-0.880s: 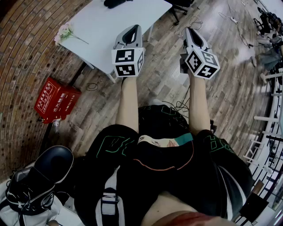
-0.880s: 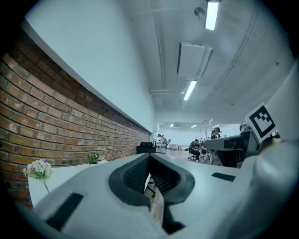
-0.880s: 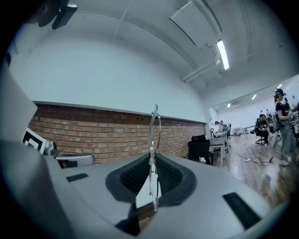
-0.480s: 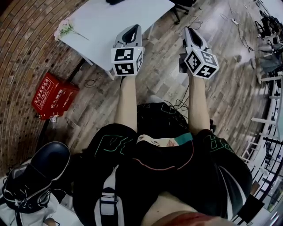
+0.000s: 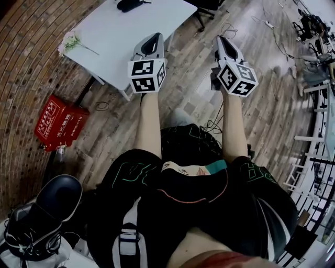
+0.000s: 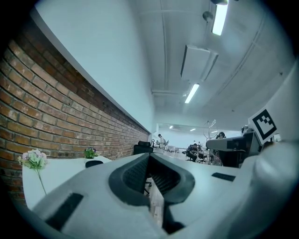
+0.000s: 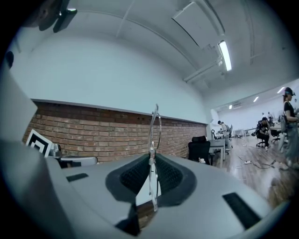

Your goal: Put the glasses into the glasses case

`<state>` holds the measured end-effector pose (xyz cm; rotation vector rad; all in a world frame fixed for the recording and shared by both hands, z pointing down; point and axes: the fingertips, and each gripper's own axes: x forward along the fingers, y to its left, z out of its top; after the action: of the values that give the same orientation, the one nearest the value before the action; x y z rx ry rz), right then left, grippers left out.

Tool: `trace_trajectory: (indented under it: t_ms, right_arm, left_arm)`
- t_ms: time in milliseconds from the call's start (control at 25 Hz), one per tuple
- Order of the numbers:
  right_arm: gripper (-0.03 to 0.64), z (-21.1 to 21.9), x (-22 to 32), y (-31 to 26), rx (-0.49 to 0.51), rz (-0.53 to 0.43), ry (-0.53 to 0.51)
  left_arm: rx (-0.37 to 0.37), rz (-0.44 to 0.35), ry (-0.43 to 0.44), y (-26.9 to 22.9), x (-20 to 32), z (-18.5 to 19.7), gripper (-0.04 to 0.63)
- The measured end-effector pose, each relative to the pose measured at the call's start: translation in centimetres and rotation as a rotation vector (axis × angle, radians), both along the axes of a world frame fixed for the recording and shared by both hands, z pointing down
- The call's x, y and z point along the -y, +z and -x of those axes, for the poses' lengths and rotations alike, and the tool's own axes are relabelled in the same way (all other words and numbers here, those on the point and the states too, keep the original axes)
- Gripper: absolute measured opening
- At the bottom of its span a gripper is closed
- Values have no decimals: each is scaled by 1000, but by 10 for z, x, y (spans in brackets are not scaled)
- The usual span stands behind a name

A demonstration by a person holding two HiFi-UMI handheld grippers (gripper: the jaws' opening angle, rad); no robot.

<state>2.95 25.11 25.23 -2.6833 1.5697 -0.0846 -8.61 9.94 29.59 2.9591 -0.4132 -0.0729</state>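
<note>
Head view looks down past the person's black shorts (image 5: 157, 209) and two bare forearms reaching forward over a wooden floor (image 5: 193, 99). At the end of the left forearm, the left hand-held gripper (image 5: 155, 37) points toward the near edge of a white table (image 5: 131, 36). In the left gripper view its jaws are drawn together with nothing between them. The right hand-held gripper (image 5: 223, 40) hangs over the floor just to the right of the table. In the right gripper view its jaws are clamped on the glasses (image 7: 155, 126), a thin clear frame that stands upright, edge-on, and rises above the jaw tips. Farther left, a red box (image 5: 57, 121) sits on the floor against the brick wall (image 5: 26, 63). On the table, a small flower (image 5: 70, 42) lies near the left edge. The dark glasses case (image 5: 130, 4) rests at the far end of the table, well apart from the glasses.
</note>
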Motion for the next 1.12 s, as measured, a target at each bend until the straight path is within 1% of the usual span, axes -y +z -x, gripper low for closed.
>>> trace_trajectory:
  t_ms: [120, 280, 480, 600, 720, 840, 920, 1040, 1120]
  right_arm:
    - [43, -6, 1, 2, 15, -5, -6]
    - [43, -8, 15, 13, 36, 10, -52]
    - [43, -19, 65, 31, 78, 9, -136]
    - [43, -29, 98, 43, 108, -2, -194]
    - [43, -51, 128, 56, 138, -4, -230]
    - [43, -75, 148, 78, 178, 20, -254]
    - [43, -103, 155, 92, 216, 30, -249]
    - [43, -151, 158, 115, 284, 47, -214]
    - [43, -181, 161, 124, 308, 56, -201]
  left_arm:
    - [3, -4, 10, 2, -1, -4, -6]
    - [19, 28, -54, 11, 19, 4, -6]
    - [59, 40, -132, 27, 57, 9, -6]
    - [86, 41, -175, 36, 79, 3, -6]
    - [124, 47, -195, 50, 97, -14, -6]
    - [167, 95, -229, 74, 115, -34, -6]
    - [209, 97, -217, 86, 121, -61, -6]
    - [282, 90, -179, 103, 123, -109, -5]
    - [301, 93, -163, 108, 126, -140, -6]
